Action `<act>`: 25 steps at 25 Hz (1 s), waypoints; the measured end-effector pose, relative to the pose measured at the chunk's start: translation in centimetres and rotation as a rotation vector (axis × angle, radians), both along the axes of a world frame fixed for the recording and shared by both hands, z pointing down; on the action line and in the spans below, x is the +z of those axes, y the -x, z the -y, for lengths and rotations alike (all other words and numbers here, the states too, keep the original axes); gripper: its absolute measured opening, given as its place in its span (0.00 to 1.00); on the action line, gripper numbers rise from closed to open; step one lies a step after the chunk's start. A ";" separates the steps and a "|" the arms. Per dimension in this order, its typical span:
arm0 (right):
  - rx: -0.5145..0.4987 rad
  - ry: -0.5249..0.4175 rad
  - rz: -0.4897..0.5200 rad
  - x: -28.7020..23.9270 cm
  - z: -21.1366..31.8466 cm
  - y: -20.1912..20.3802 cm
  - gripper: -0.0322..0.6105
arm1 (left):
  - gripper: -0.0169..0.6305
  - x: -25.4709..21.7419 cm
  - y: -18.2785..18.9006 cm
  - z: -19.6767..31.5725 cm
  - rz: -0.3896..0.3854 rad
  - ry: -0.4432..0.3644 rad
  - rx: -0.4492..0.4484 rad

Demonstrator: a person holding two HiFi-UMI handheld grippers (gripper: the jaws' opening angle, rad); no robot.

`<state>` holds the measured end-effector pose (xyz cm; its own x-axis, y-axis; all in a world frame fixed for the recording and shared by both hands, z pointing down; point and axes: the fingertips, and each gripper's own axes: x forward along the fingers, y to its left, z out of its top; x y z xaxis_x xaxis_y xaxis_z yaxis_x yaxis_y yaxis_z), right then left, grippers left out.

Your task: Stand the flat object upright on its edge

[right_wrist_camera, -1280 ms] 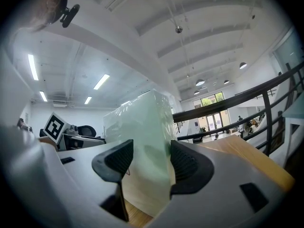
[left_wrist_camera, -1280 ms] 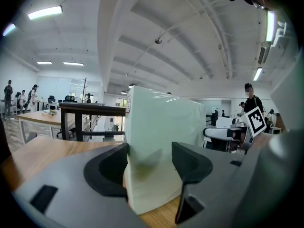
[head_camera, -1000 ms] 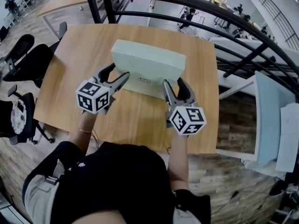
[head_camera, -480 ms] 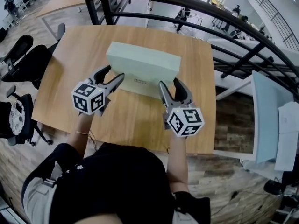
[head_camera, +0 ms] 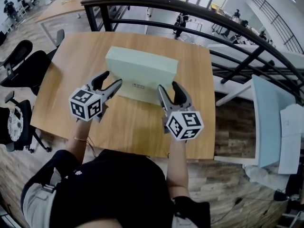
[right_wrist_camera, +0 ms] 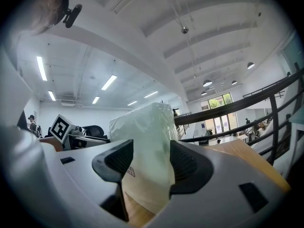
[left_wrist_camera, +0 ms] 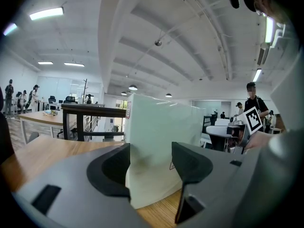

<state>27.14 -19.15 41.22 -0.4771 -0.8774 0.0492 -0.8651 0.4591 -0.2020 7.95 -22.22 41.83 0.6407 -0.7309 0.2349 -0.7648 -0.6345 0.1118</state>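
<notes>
The flat pale green box (head_camera: 140, 66) stands on its long edge on the wooden table (head_camera: 190, 99), its lighter labelled face toward me. My left gripper (head_camera: 110, 81) is open at the box's near left corner. In the left gripper view the box (left_wrist_camera: 161, 146) spans the gap between the jaws and its left edge lies along the left jaw. My right gripper (head_camera: 169, 90) is open around the near right corner. In the right gripper view the plastic-wrapped end of the box (right_wrist_camera: 147, 156) fills the space between the jaws. Whether the pads press it I cannot tell.
A black railing (head_camera: 199, 13) curves behind the table's far edge. Office chairs (head_camera: 19, 65) stand left of the table. A white desk (head_camera: 273, 122) lies to the right. The table's near edge (head_camera: 128, 148) runs just under my hands.
The box stays upright on the same spot, and both grippers stay at its near corners. Only the head view has shifted a little.
</notes>
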 end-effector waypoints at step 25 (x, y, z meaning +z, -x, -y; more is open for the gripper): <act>0.044 -0.019 0.039 -0.4 -4.2 -0.6 0.11 | 0.09 -1.1 -1.0 -3.3 -0.050 -0.063 0.056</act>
<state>27.73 -14.90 40.84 -0.4392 -0.8983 0.0145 -0.8762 0.4247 -0.2278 8.92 -18.87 40.72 0.6908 -0.7059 0.1565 -0.7224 -0.6831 0.1075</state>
